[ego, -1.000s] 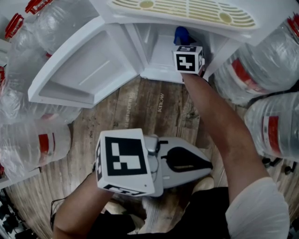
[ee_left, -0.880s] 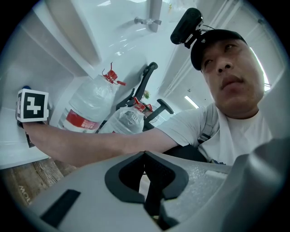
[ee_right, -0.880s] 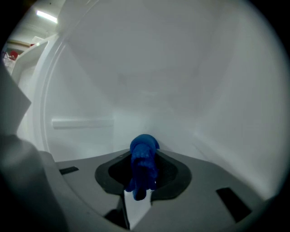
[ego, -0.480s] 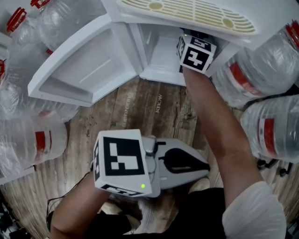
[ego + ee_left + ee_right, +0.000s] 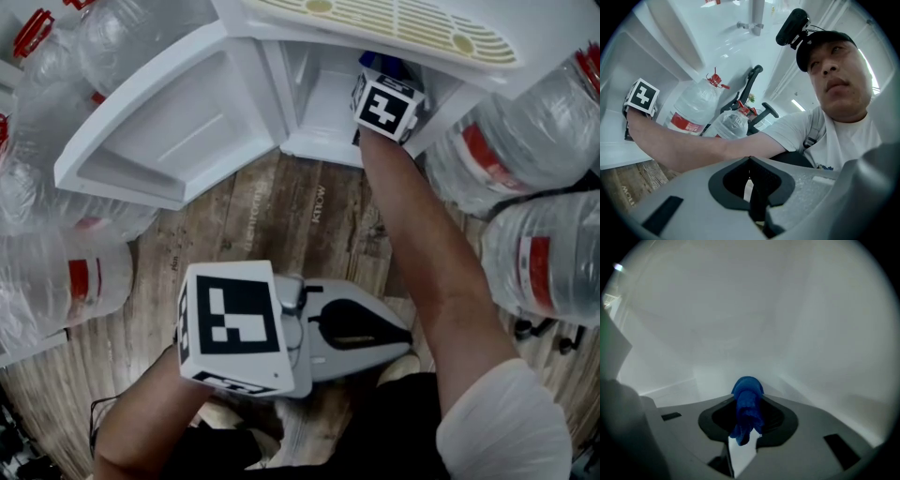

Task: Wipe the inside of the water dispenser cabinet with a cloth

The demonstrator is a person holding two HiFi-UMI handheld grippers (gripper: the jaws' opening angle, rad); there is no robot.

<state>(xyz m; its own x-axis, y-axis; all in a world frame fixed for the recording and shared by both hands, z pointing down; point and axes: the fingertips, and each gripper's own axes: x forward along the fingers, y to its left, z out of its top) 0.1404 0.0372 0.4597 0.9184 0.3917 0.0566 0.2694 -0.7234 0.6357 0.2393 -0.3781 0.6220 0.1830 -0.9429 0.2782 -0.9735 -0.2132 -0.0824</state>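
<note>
The white water dispenser cabinet (image 5: 319, 103) stands open on the floor, its door (image 5: 159, 131) swung out to the left. My right gripper (image 5: 746, 392) reaches into the cabinet's right side; from the head view only its marker cube (image 5: 384, 105) and a bit of blue cloth (image 5: 380, 61) show. In the right gripper view the jaws are shut on the blue cloth (image 5: 747, 404), whose rolled end is close to the white inner wall (image 5: 754, 319). My left gripper (image 5: 405, 333) is shut and empty, held low near my lap, away from the cabinet.
Large water bottles crowd both sides: on the left (image 5: 56, 272) and on the right (image 5: 525, 141), (image 5: 553, 262). A yellow-slotted drip grille (image 5: 394, 23) overhangs the cabinet opening. Wooden floor (image 5: 281, 216) lies between the cabinet and me.
My right gripper has pushed a little deeper into the cabinet and tilted, with the cloth still clamped. The left gripper has drifted slightly left.
</note>
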